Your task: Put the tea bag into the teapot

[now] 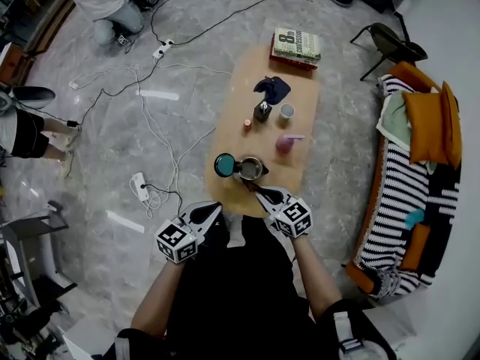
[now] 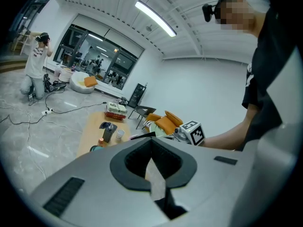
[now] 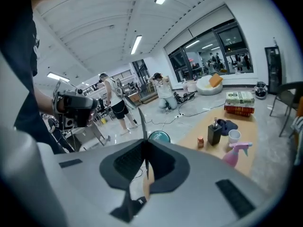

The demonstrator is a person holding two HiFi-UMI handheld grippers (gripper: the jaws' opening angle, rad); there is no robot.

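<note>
Right gripper (image 1: 260,190) is pressed together on a thin dark strip seen edge-on, which I read as the tea bag (image 1: 247,184), just short of the teapot (image 1: 252,168) rim. Risks: the bag snags the rim or drops outside, or the thin pinch slips. Teal lid (image 1: 224,164) crowds the pot's left and the spray bottle (image 1: 286,142) sits behind it. The near tabletop (image 1: 240,100) edge is open. Left gripper (image 1: 216,206) is closed and empty, off the tabletop.

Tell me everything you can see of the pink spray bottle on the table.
The spray bottle is pink, plastic by its look, with a rounded body and a paler trigger head whose nozzle points right in the head view. It stands upright on the wooden table, near its right edge, between the white cup and the teapot. Nothing touches it.
</note>
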